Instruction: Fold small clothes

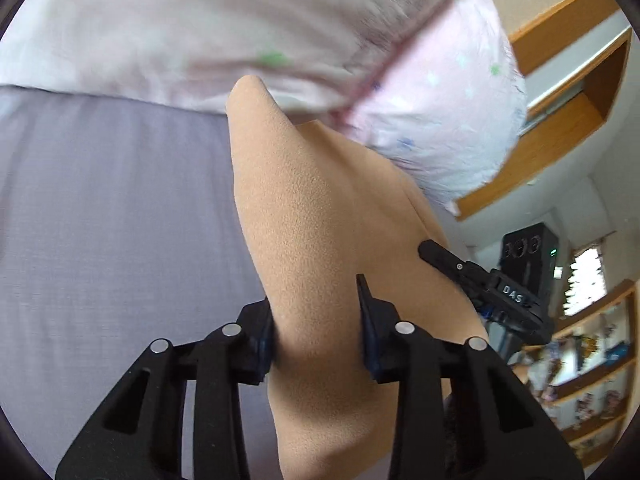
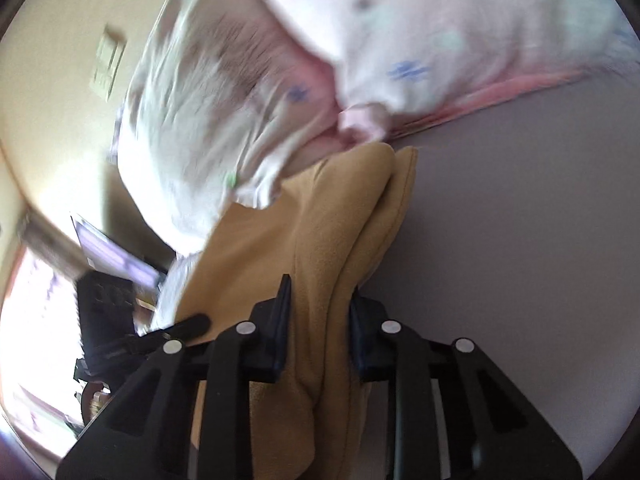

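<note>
Under both grippers lies a wide, flat lavender-grey sheet [image 1: 100, 208], with lots of bare room on its left side. At the far edge sits a puffy white-and-pink patterned quilt [image 1: 200, 32], its pink edge touching the sheet. Near us hangs the soft tan fleece garment [image 1: 320, 240], its far tip just beside the quilt. The left gripper [image 1: 316, 328] pinches the tan cloth between its black fingers. The right gripper [image 2: 318, 328] pinches a thick fold of it too.
</note>
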Available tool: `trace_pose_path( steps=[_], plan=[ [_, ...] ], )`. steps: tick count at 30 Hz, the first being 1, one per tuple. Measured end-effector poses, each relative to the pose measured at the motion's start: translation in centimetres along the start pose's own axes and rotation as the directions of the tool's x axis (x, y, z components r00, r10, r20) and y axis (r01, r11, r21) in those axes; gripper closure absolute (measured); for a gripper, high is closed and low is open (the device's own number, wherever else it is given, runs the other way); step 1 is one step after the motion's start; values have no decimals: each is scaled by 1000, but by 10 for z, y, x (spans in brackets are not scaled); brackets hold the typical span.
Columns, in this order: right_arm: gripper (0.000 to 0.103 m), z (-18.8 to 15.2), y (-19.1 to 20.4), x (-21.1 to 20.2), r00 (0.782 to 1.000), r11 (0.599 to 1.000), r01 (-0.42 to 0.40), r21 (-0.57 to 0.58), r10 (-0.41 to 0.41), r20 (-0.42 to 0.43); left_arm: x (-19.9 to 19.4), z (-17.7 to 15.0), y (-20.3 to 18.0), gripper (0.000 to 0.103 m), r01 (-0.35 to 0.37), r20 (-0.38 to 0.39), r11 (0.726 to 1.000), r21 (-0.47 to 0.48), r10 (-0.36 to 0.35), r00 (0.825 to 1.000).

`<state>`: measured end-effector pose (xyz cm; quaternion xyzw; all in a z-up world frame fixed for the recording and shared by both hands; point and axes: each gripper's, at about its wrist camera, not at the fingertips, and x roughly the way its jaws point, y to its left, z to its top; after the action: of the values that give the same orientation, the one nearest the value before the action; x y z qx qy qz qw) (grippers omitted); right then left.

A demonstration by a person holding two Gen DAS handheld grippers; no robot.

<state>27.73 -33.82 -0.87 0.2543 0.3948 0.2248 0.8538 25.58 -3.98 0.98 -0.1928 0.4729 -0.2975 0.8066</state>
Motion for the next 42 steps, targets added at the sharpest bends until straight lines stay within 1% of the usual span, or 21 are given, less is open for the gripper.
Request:
trace_pose_path(
  steps=[1, 2, 4, 6, 9, 11, 14, 16, 18, 20, 21, 22, 23, 25, 27, 28, 30, 32, 34, 37, 42],
  plan=[
    [69, -1, 6, 9, 998, 998, 60, -12, -61, -13, -8, -2, 9, 65, -60, 8, 998, 2, 60, 998],
    [64, -2, 11, 9, 994, 994, 109, -20, -109, 4, -14, -4, 15, 64, -73, 7, 997, -5, 73, 997],
    [54, -7, 23, -14, 986, 990, 136, -33, -132, 103, -34, -14, 22, 64, -87, 49, 996, 1, 87, 995],
    [29, -16, 36, -38, 985, 997, 52, -54, -42, 165, -58, -27, 13, 64, -96, 99, 994, 58, 89, 991],
    [24, -38, 65, -42, 985, 984, -156, -91, 162, 63, -78, -52, -13, 59, -39, 117, 987, 156, 20, 993],
    [19, -50, 73, -34, 978, 975, -206, -88, 206, -2, -77, -67, -33, 47, 1, 105, 978, 210, -23, 994],
    [19, -60, 69, -17, 992, 990, -126, -58, 124, -31, -58, -78, -51, 45, 26, 52, 971, 237, -39, 998],
    [19, -57, 53, -4, 999, 1000, -28, -5, 28, -45, -43, -83, -51, 45, -30, 27, 969, 246, 24, 999],
    [22, -61, 41, -6, 998, 999, -36, 38, 39, -58, -32, -88, -48, 45, -78, -3, 965, 249, 82, 997],
    [20, -68, 52, -23, 1000, 1000, -22, -15, 21, -12, -40, -96, -45, 44, -73, 17, 968, 238, 71, 997],
    [12, -74, 57, -31, 1000, 999, 4, -44, -3, 16, -46, -100, -44, 41, -76, 31, 969, 235, 70, 997],
    [6, -81, 63, -41, 997, 996, 53, -76, -48, 56, -56, -105, -42, 28, -103, 58, 968, 230, 92, 994],
    [2, -89, 68, -51, 991, 990, 98, -99, -89, 96, -63, -110, -41, 13, -138, 86, 964, 226, 122, 989],
    [2, -102, 70, -65, 977, 972, 182, -148, -161, 143, -74, -120, -40, 4, -234, 153, 947, 219, 204, 967],
    [2, -117, 75, -68, 952, 940, 290, -179, -264, 154, -77, -129, -39, 1, -342, 180, 916, 211, 307, 935],
    [2, -123, 78, -62, 928, 910, 366, -193, -342, 144, -75, -131, -39, 1, -385, 175, 898, 212, 353, 919],
    [2, -130, 77, -54, 909, 881, 417, -223, -398, 125, -66, -133, -39, 1, -436, 155, 871, 227, 410, 899],
    [2, -136, 78, -43, 901, 866, 433, -251, -422, 98, -54, -131, -36, 1, -473, 130, 849, 237, 455, 881],
    [2, -140, 80, -34, 892, 852, 448, -270, -445, 75, -46, -129, -34, 1, -490, 113, 837, 244, 477, 872],
    [2, -146, 83, -20, 864, 814, 495, -305, -499, 72, -40, -129, -30, 1, -515, 96, 822, 245, 508, 856],
    [2, -156, 82, -11, 843, 792, 521, -317, -536, 47, -34, -130, -28, 1, -552, 92, 795, 253, 548, 831]
  ],
)
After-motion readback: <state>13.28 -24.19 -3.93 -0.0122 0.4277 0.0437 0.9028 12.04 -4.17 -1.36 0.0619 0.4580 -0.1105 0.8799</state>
